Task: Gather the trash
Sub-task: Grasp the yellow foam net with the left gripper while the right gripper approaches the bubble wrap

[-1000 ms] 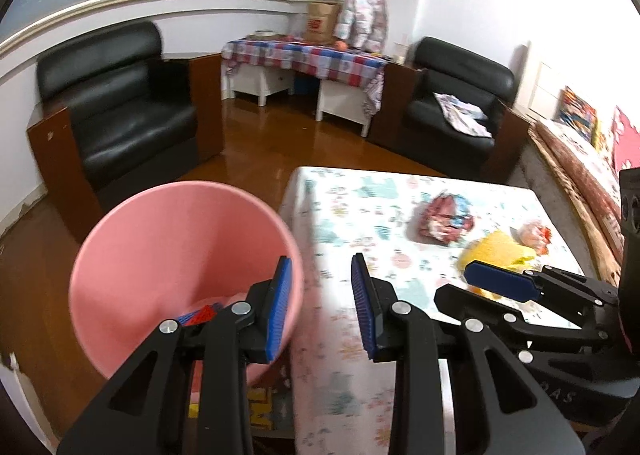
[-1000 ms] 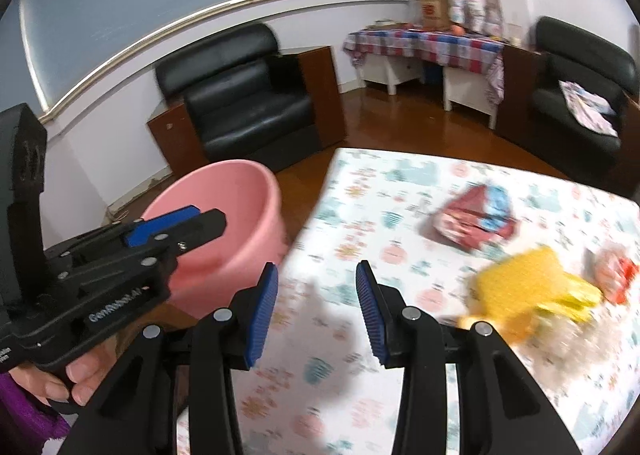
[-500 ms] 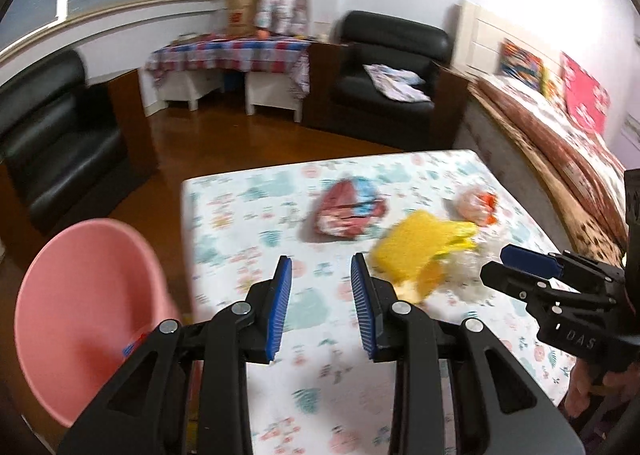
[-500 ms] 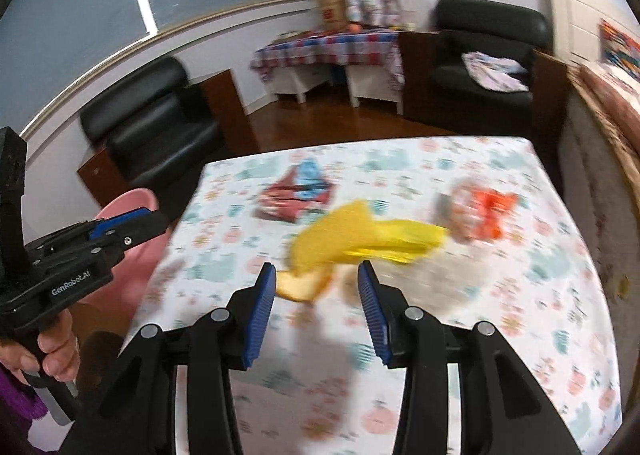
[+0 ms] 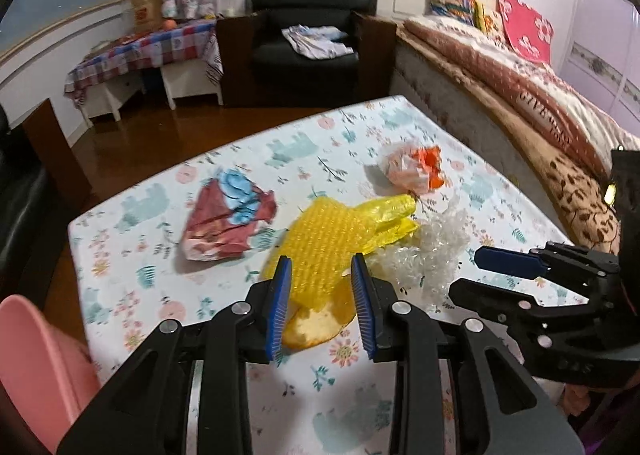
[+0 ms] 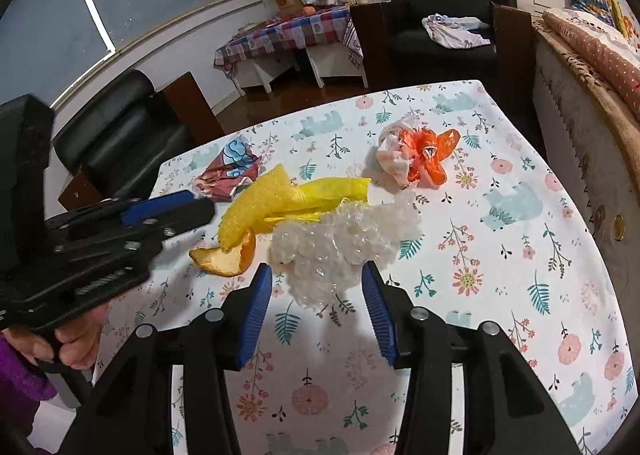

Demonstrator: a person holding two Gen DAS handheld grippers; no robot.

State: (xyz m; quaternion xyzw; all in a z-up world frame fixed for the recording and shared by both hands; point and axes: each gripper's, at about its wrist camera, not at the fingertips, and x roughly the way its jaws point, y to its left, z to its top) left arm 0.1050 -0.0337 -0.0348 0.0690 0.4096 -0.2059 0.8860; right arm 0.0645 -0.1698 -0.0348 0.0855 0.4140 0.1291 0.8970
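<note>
Grippers, both gaping and empty, are now swinging from the pink bin [image 5: 36, 367] to the table [image 6: 500, 315]: left gripper [image 5: 322, 307] is nosing over yellow wrap [image 5: 328, 243], right gripper [image 6: 316, 305] is framing clear bubble wrap [image 6: 340, 243]; pickup looks imminent.

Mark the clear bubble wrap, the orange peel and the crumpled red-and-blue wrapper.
Clear bubble wrap [image 6: 344, 247]: right wrist view, middle of the wad.
Orange peel [image 6: 224, 261]: right wrist view, its curved outer skin.
Crumpled red-and-blue wrapper [image 5: 224, 223]: left wrist view, its red centre.
</note>
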